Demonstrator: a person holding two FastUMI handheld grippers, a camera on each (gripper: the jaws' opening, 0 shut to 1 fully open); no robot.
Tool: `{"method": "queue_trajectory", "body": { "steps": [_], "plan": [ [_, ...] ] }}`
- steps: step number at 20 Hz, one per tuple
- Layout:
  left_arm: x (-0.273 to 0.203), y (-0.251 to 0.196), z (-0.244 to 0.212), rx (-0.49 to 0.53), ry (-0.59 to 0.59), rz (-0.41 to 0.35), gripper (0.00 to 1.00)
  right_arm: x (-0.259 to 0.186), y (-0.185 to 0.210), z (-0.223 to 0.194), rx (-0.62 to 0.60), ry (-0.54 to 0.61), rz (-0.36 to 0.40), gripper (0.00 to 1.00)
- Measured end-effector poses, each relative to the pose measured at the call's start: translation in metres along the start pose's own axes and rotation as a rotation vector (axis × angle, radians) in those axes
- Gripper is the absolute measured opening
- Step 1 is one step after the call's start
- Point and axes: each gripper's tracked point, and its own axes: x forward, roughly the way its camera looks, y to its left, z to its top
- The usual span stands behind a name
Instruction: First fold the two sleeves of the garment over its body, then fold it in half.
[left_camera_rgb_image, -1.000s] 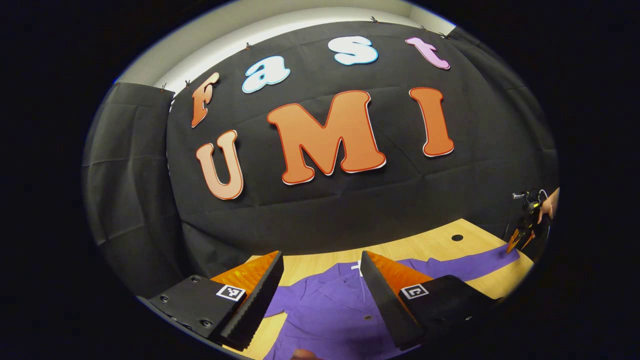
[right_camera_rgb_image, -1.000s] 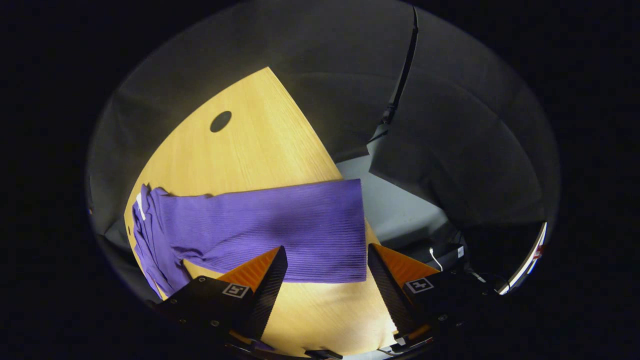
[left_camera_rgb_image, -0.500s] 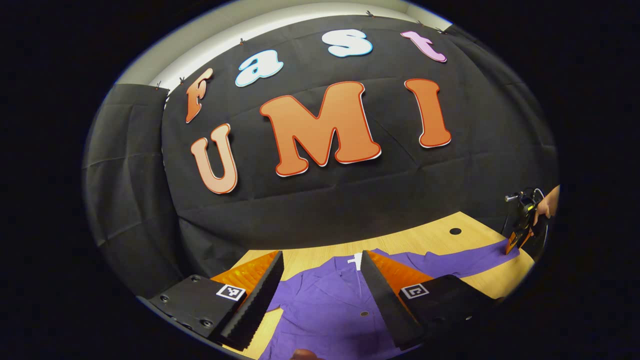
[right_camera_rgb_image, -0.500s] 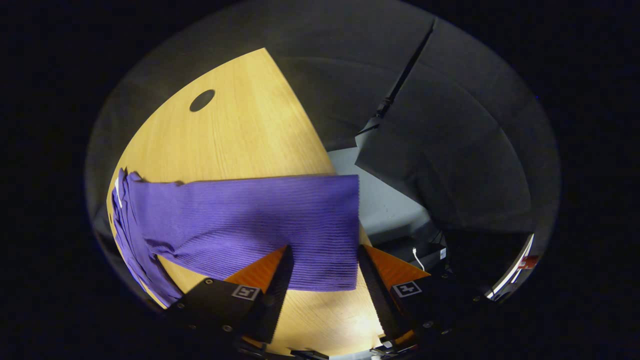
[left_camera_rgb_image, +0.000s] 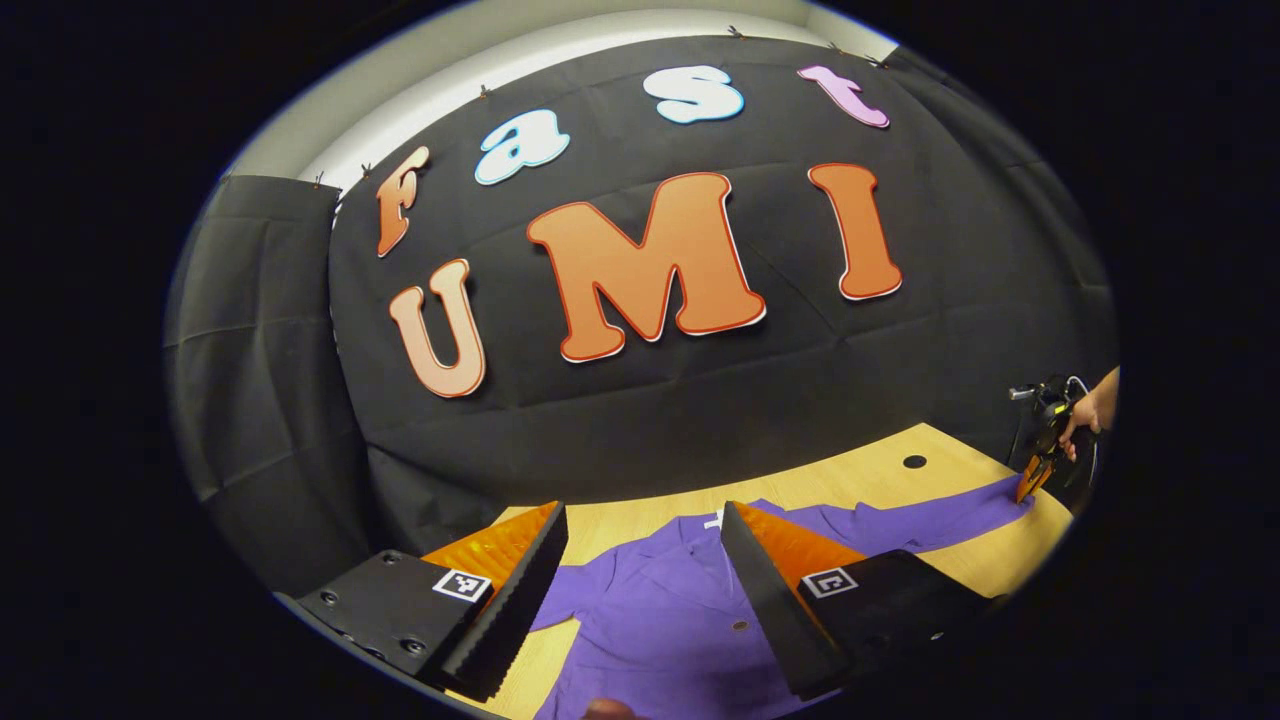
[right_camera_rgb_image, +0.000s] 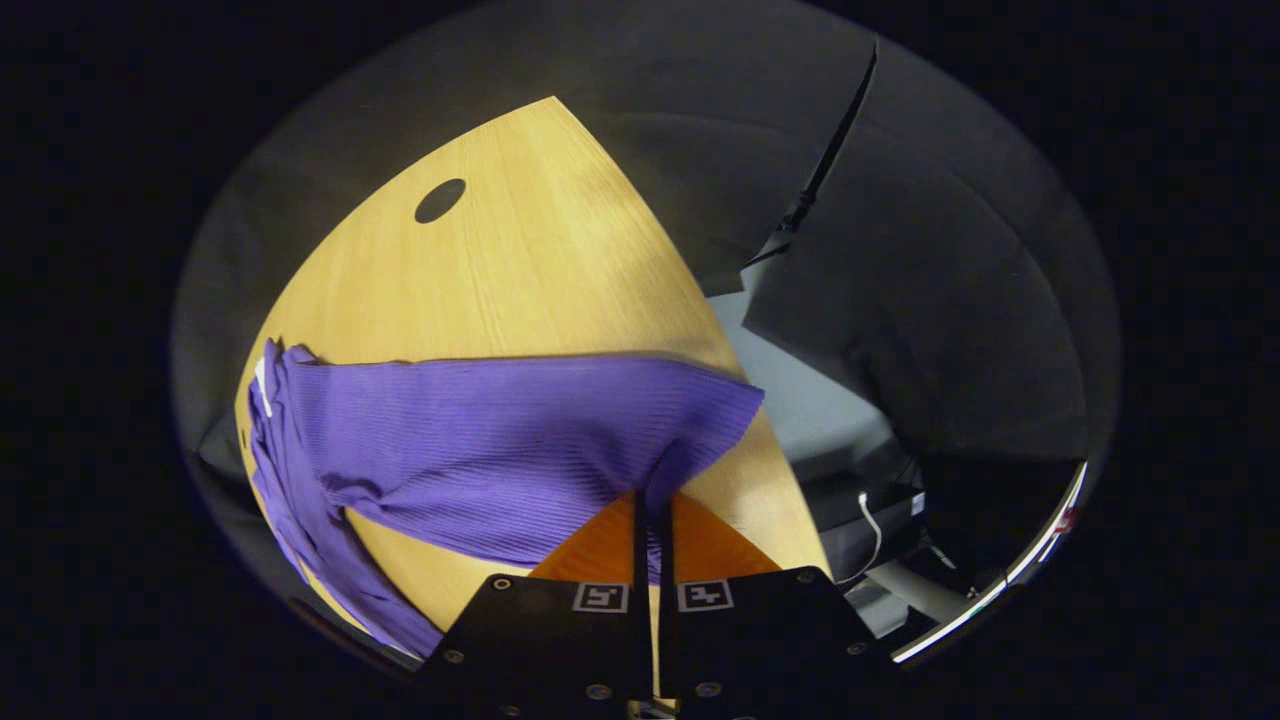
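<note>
Purple ribbed fabric is what I see pinched in my right gripper (right_camera_rgb_image: 652, 500): its two fingers are pressed together on the cuff end of the garment's sleeve (right_camera_rgb_image: 520, 440), and the cloth puckers where they bite. That sleeve stretches across the light wooden table (right_camera_rgb_image: 520, 270) toward the bunched body of the garment at the left of the right gripper view. A dark round hole (right_camera_rgb_image: 439, 200) sits in the tabletop beyond it.

In the left gripper view, my left gripper (left_camera_rgb_image: 640, 580) hangs with its fingers spread wide, touching nothing, above the garment (left_camera_rgb_image: 660, 620), which lies flat on the table with collar and a button showing. Far to the right I see the right gripper (left_camera_rgb_image: 1035, 480) at the sleeve's tip (left_camera_rgb_image: 960, 520), with a hand (left_camera_rgb_image: 1095, 410) holding it.
</note>
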Motion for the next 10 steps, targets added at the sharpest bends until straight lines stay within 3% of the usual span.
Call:
{"method": "queue_trajectory", "body": {
  "steps": [4, 10],
  "plan": [
    [-0.014, 0.025, -0.004, -0.022, -0.003, 0.004, 0.96, -0.036, 0.024, 0.013, 0.005, -0.083, 0.046, 0.04],
    [-0.014, 0.063, -0.01, -0.044, -0.029, -0.02, 0.96, -0.104, 0.092, 0.011, -0.042, -0.189, 0.126, 0.03]
  ]
}}
